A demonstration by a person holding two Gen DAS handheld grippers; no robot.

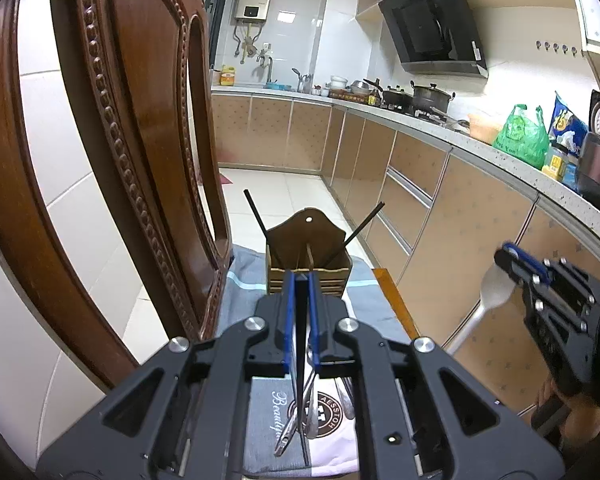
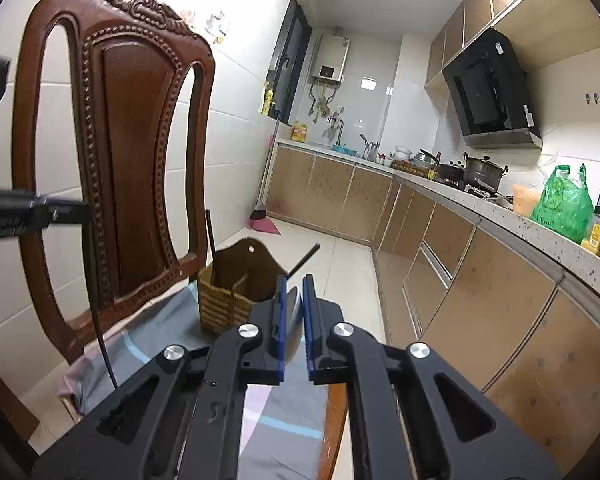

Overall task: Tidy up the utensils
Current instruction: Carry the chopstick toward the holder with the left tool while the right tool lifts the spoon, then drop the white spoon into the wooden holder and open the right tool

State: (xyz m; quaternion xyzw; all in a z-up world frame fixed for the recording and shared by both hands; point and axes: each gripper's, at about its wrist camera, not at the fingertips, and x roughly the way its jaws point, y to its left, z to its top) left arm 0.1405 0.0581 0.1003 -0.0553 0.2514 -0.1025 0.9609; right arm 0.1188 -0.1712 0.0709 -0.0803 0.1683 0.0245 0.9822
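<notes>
On the cloth-covered chair seat, a wooden holder [image 1: 308,258] with two black chopsticks [image 1: 362,226] is seen. A dark chopstick [image 1: 300,340] is clamped by the left gripper [image 1: 301,280]; a white spoon [image 1: 496,290] is pinched by the right gripper [image 2: 294,286].

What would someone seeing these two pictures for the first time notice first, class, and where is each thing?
The carved wooden chair back dominates the left side. On the cloth-covered seat stands a wooden utensil holder with two dark chopsticks leaning out. The left gripper is shut on another chopstick, above loose spoons on the cloth, while the right gripper holds a spoon.
</notes>
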